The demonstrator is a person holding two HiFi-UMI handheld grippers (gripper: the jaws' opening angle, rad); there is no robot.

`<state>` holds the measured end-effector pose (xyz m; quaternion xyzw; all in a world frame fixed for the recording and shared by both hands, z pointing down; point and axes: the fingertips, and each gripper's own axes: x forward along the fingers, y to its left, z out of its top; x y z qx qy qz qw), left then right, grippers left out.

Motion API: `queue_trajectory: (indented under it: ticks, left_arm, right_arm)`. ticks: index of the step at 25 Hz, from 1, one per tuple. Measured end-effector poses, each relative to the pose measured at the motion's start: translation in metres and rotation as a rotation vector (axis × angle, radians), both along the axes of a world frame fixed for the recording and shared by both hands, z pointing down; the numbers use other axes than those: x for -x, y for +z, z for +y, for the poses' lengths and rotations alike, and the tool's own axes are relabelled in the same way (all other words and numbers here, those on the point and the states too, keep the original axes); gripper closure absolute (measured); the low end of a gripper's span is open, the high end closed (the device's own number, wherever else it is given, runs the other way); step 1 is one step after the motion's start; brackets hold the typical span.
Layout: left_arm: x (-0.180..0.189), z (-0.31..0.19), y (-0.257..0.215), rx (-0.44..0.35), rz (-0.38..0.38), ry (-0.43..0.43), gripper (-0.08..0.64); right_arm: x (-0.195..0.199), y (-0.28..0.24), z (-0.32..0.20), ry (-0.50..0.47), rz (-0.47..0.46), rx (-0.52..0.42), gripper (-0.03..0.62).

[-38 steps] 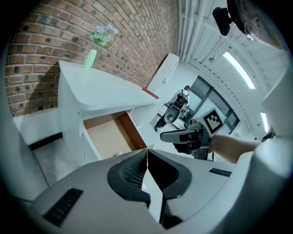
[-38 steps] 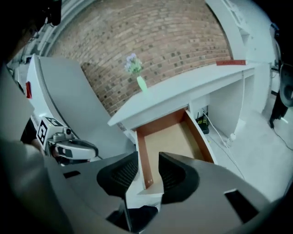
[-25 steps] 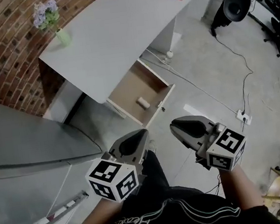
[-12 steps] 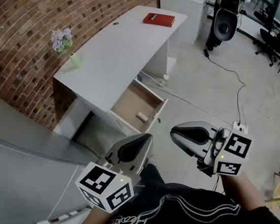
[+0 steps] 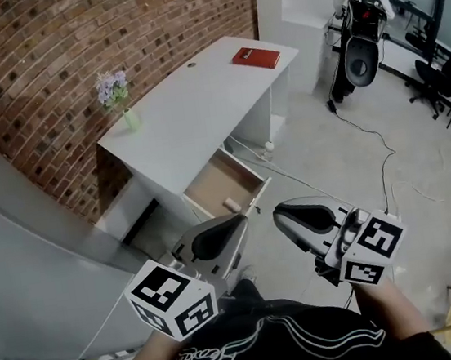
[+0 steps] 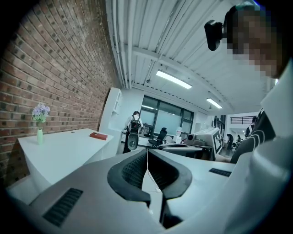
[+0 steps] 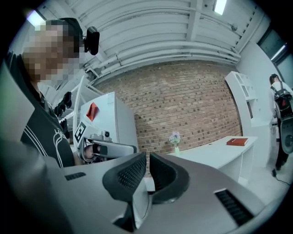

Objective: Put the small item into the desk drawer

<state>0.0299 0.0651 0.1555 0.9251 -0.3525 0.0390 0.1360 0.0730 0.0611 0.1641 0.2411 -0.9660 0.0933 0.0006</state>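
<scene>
A white desk stands against the brick wall, and its drawer is pulled open. A small pale item lies at the drawer's front end. Both grippers hover in front of my body, well short of the desk and above floor level. My left gripper is shut, its pads meeting with nothing between them. My right gripper is also shut and empty, its pads nearly touching. In the right gripper view the left gripper shows beside it.
A red book lies at the desk's far end and a vase of flowers stands near the wall. A person stands at the back right by black equipment. A cable runs across the floor.
Both grippers have risen together and stayed shut. The desk and open drawer now look farther off, and more of the room shows behind them.
</scene>
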Motion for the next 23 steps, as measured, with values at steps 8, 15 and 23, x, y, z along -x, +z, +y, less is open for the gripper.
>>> queue_trajectory:
  ticks: [8, 15, 23]
  left_arm:
    - [-0.007, 0.001, 0.012, 0.026, 0.005, 0.001, 0.535]
    - [-0.01, 0.002, 0.013, 0.03, -0.015, 0.009, 0.535]
    - [-0.008, 0.002, 0.017, 0.035, -0.027, 0.014, 0.535]
  right_arm:
    - [-0.006, 0.008, 0.005, -0.004, -0.004, 0.016, 0.537]
    - [-0.008, 0.013, 0.007, -0.003, -0.008, 0.028, 0.537]
    - [-0.006, 0.017, 0.007, -0.004, -0.006, 0.044, 0.537]
